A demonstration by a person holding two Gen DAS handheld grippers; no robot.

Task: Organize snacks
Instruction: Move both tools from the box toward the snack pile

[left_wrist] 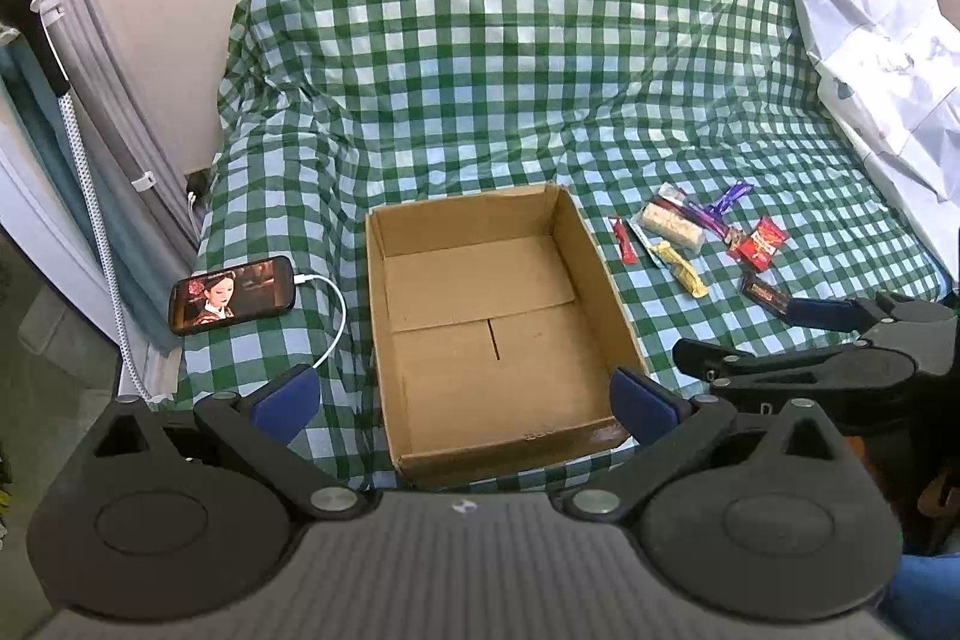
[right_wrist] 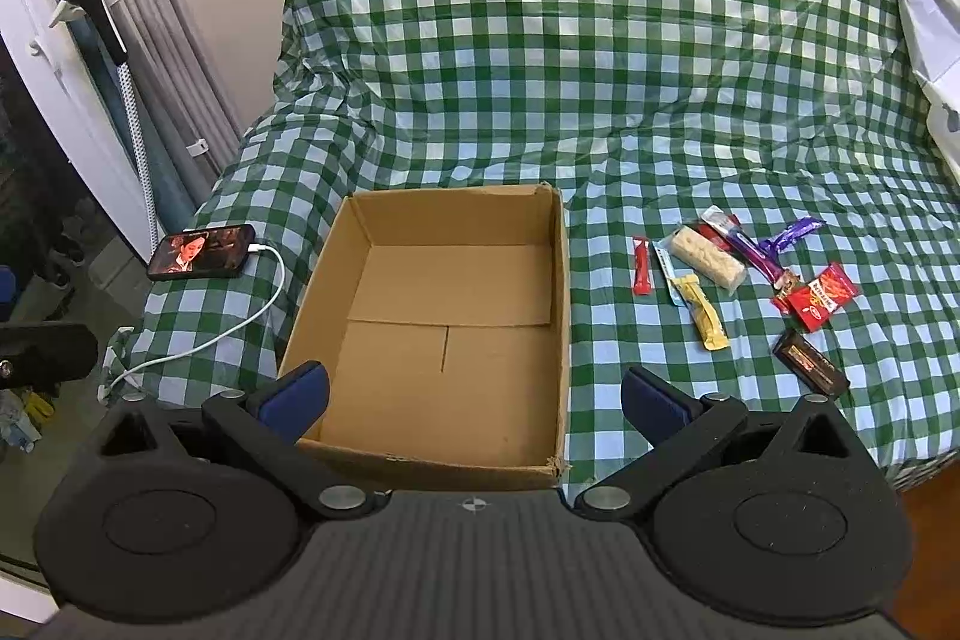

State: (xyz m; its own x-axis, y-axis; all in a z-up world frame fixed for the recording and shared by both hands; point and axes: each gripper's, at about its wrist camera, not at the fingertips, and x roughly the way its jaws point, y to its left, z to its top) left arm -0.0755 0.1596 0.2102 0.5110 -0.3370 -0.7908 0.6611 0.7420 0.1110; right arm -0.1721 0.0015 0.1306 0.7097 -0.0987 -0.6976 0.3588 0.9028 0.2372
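Observation:
An empty cardboard box (left_wrist: 420, 232) (right_wrist: 456, 220) sits on a green checked cloth. To its right lie several snacks: a thin red stick (right_wrist: 641, 265), a yellow bar (right_wrist: 705, 316), a pale rice bar (right_wrist: 708, 259), a purple wrapper (right_wrist: 774, 250), a red packet (right_wrist: 822, 301) and a dark bar (right_wrist: 810, 370). My left gripper (left_wrist: 465, 400) is open over the box's near part, holding nothing. My right gripper (right_wrist: 474, 397) is open too, above the box's near edge. From the left wrist view the right gripper's fingers (left_wrist: 822, 313) reach in close to the dark bar (left_wrist: 765, 292).
A phone (left_wrist: 233, 293) (right_wrist: 201, 251) with a lit screen lies left of the box, its white cable (right_wrist: 240, 322) trailing off the cloth's edge. A garment steamer (right_wrist: 114, 28) and curtains stand at far left. A white plastic bag (left_wrist: 888, 58) lies at right.

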